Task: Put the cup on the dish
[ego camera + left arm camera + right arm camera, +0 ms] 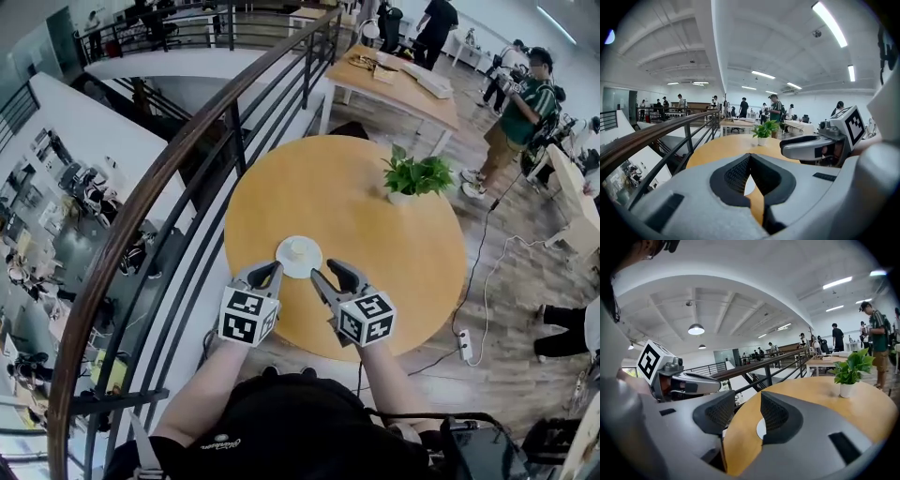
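Head view: a round honey-coloured wooden tabletop [375,253] seen from steeply above, with a dark metal railing with a brown handrail [178,159] curving past its left edge.
Dish: a flat white round dish [284,262] lies on the near half of the tabletop, left of the middle and short of the near edge.
Cup: a small white cup [300,249] sits on the dish at about its centre. Neither gripper touches it, and it is too small to tell more.
Plant: a green leafy plant in a white pot [415,178] stands upright on the far half, toward the right edge, well apart from the dish.
Left gripper: the left gripper [267,274] is held above the near edge of the tabletop, just left of the dish, with its marker cube toward the person.
Left fingers: seen in the left gripper view, the fingers [731,176] meet at their tips with nothing between them. A sliver of the dish shows below, through the hollow behind the tips.
Right gripper: the right gripper [330,272] is held above the near edge, just right of the dish and level with the left gripper.
Right fingers: in the right gripper view they stand narrowly apart, holding nothing. Bare tabletop and part of the dish rim show through the gap.
Surroundings: a pale rectangular table [403,84] stands beyond the far edge, with several persons near it.
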